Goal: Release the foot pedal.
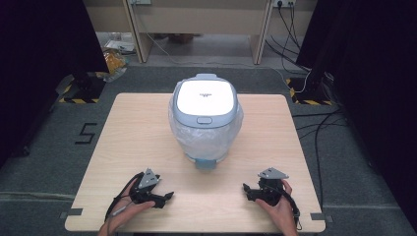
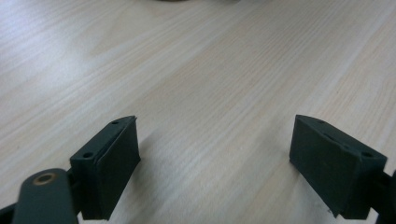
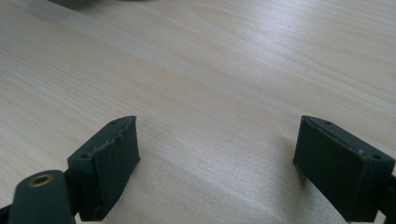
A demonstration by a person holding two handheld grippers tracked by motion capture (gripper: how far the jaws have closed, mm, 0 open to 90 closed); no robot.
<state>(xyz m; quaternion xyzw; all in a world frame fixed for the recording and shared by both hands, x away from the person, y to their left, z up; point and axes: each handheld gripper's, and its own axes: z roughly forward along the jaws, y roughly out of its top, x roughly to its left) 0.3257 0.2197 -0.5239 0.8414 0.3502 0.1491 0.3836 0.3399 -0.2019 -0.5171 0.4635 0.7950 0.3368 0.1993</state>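
Observation:
A white and pale blue bin [image 1: 205, 115] with a shut lid and a clear plastic liner stands in the middle of the wooden table [image 1: 128, 128]. My left gripper [image 1: 167, 197] rests near the table's front edge at the left, held by a hand, open with nothing between its jaws. My right gripper [image 1: 246, 189] rests near the front edge at the right, also open and empty. In the left gripper view my left gripper [image 2: 215, 154] has wide-spread jaws over bare wood. The right gripper view shows my right gripper [image 3: 217, 158] the same way.
The table stands on grey carpet with a "5" mark [image 1: 86, 132] on the floor at its left. Cables [image 1: 314, 123] run across the floor at the right. Wooden furniture legs [image 1: 137, 34] stand behind, and dark curtains hang at both sides.

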